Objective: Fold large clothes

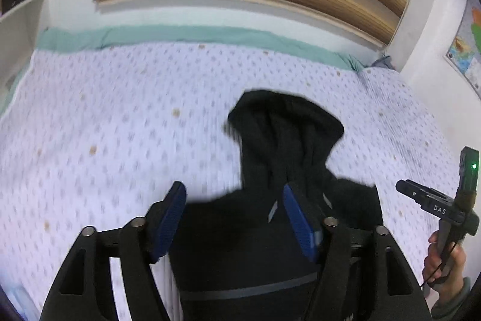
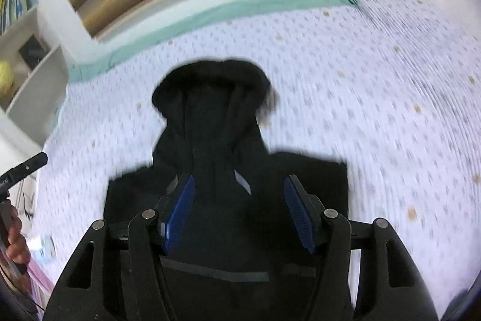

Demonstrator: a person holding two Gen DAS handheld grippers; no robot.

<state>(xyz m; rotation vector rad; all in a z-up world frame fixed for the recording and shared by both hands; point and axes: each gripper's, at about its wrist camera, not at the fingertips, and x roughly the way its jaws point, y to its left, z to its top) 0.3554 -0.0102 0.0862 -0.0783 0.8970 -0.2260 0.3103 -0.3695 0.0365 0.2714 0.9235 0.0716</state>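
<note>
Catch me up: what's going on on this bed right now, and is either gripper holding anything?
A person holds a gripper in each hand over a black hooded jacket lying on the patterned bedspread, hood pointing toward the headboard. The left gripper and right gripper both stand open above it, pads clear of the cloth. Nothing is held; the sleeves look already tucked in.

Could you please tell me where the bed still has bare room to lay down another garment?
The dotted bedspread is free left of the black hoodie, up to the green sheet edge, and right of it in the right wrist view. The near middle is taken.
</note>
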